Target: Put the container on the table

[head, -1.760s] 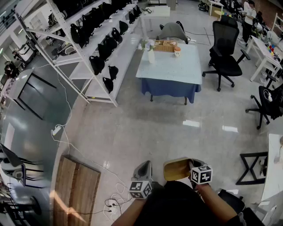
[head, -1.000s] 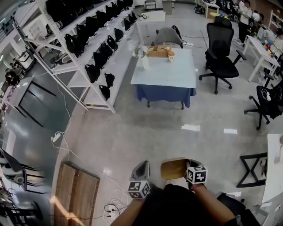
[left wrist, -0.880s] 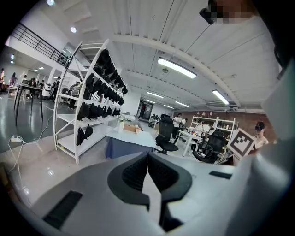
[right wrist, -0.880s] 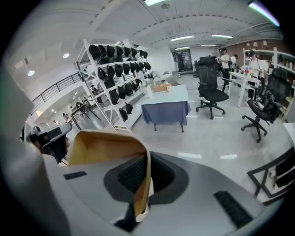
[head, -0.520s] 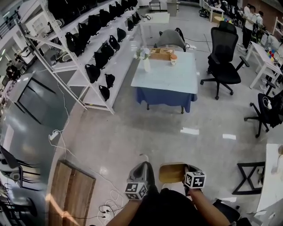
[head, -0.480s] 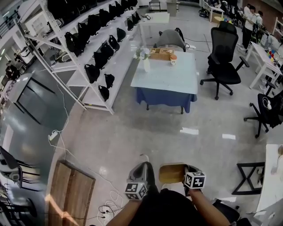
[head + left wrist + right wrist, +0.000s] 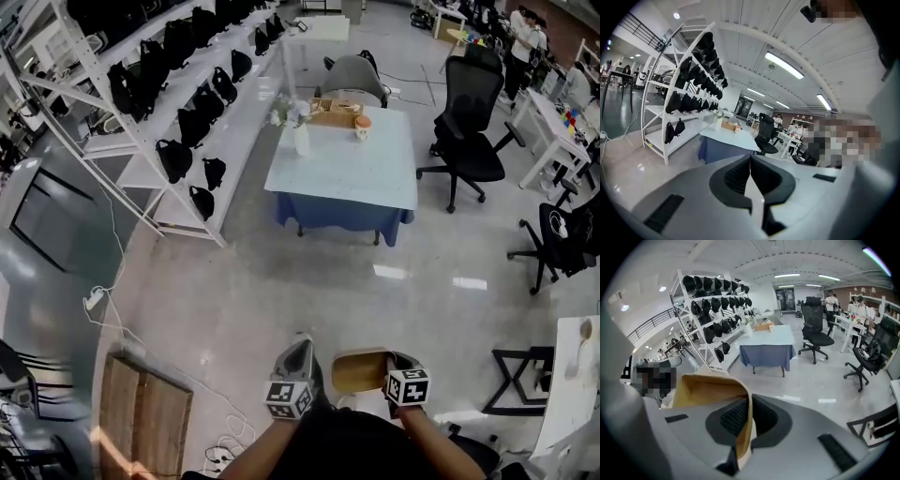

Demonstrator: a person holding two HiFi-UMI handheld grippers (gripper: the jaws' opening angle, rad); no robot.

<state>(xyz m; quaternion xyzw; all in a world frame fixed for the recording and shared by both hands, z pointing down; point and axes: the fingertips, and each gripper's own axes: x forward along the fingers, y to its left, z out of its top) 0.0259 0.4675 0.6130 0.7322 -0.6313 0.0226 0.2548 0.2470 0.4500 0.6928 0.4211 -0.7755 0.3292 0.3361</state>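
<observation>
Though unclear overhead, right hand-held gripper [image 7: 749, 405] tight on container [image 7: 708, 390]; left hand-held gripper [image 7: 751, 163] closed

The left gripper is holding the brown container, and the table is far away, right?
No: the right gripper holds the brown container, as the right gripper view shows. The left gripper is shut, empty. The table is far away.

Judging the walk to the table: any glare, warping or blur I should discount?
Head view: bright glare patches on the glossy floor before the table; shelving bows from the wide lens. Right gripper view: fisheye, dark corners, container sharp in the jaws. Left gripper view: same warping.
</observation>
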